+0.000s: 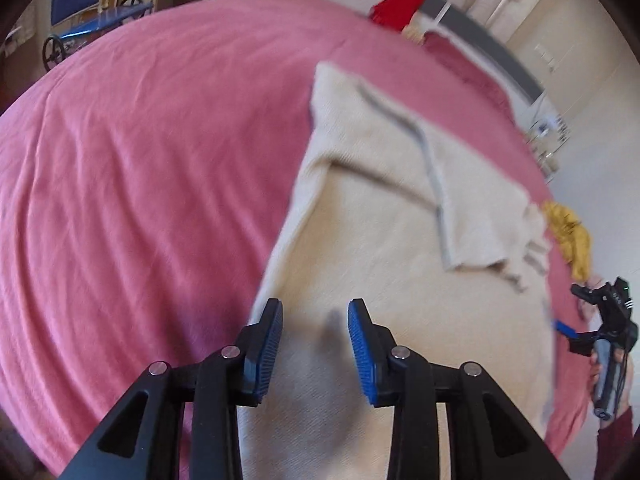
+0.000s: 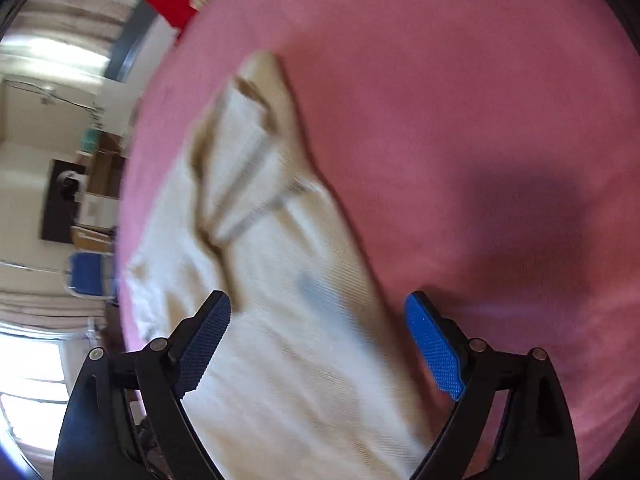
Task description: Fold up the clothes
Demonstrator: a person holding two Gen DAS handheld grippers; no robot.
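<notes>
Cream ribbed garment point(image 1: 384, 216) spread flat on pink sheet point(image 1: 152, 152), grey-trimmed sleeve folded across it. Left gripper point(image 1: 315, 312) above garment's near edge, blue textured pads parted, gripping nothing. Right gripper point(image 2: 318, 308) over garment's border, spread wide, empty. Yellow cloth point(image 1: 572, 236) just beyond garment.

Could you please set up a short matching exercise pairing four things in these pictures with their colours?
Things:
1. Bedsheet
2. Garment under the left gripper
3. Crumpled cloth at the bed's right edge
4. Cloth hanging at the far end of the bed

Colours:
A. Red
B. Cream
C. Pink
D. Mustard yellow

Pairs: 1-C, 2-B, 3-D, 4-A. The cream garment lies spread on the pink bedsheet; the yellow cloth sits beside it; the red cloth hangs beyond the bed.
</notes>
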